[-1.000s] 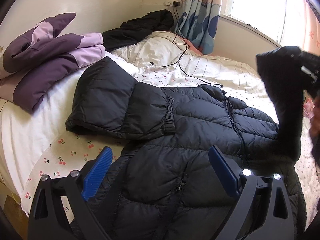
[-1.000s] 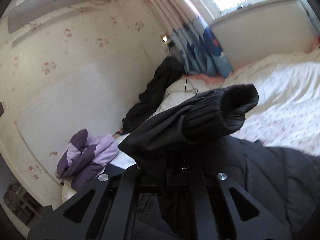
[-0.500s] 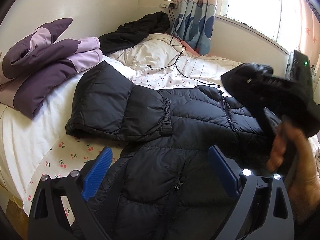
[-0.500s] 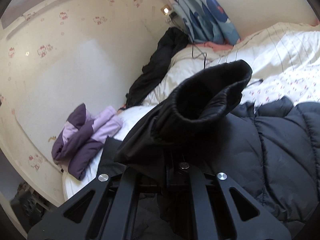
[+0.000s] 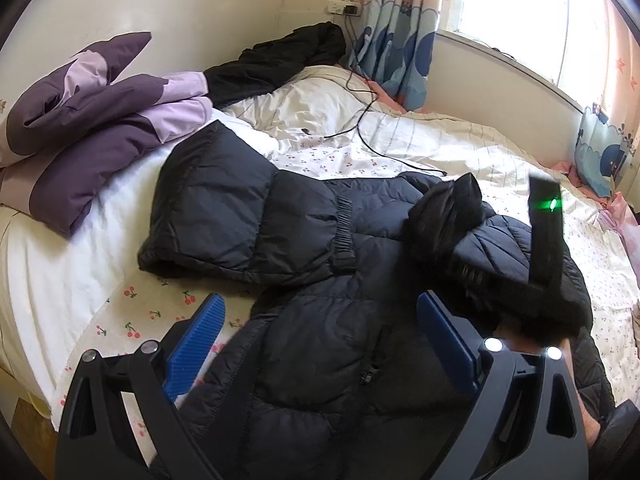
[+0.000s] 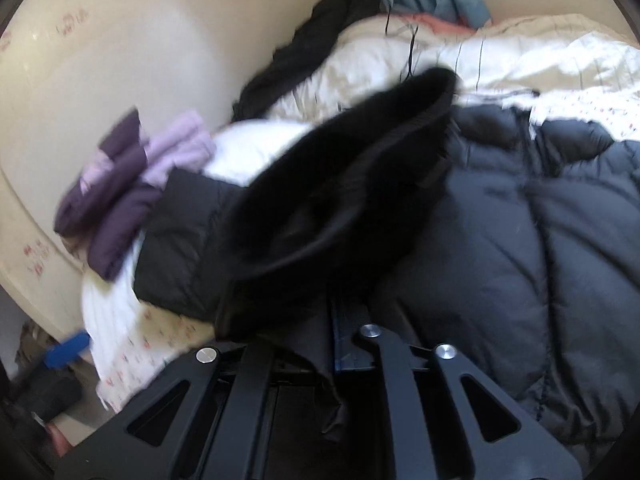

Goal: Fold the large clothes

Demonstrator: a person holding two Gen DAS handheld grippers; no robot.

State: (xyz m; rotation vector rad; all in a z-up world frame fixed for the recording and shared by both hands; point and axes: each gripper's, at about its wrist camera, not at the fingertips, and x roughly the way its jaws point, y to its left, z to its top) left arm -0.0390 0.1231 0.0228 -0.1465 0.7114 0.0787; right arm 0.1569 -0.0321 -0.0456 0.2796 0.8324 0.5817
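A black puffer jacket (image 5: pixel 328 320) lies spread on the bed, its left sleeve (image 5: pixel 248 220) folded across the chest. My left gripper (image 5: pixel 320 344) is open and empty, hovering over the jacket's lower front. My right gripper (image 6: pixel 332 320) is shut on the jacket's right sleeve (image 6: pixel 344 184) and holds it over the jacket body (image 6: pixel 540 240). In the left wrist view the sleeve cuff (image 5: pixel 448 212) and the right gripper's body (image 5: pixel 544 240) sit low over the jacket's right side.
A folded purple jacket (image 5: pixel 96 120) lies at the bed's left. Another black garment (image 5: pixel 280 60) lies by the wall. A black cable (image 5: pixel 360 120) runs across the floral sheet (image 5: pixel 152 312). Curtains (image 5: pixel 396 40) and a window stand behind.
My right gripper has carried the sleeve leftward and down, from raised at the right side to low over the jacket body. My left gripper has stayed open in place.
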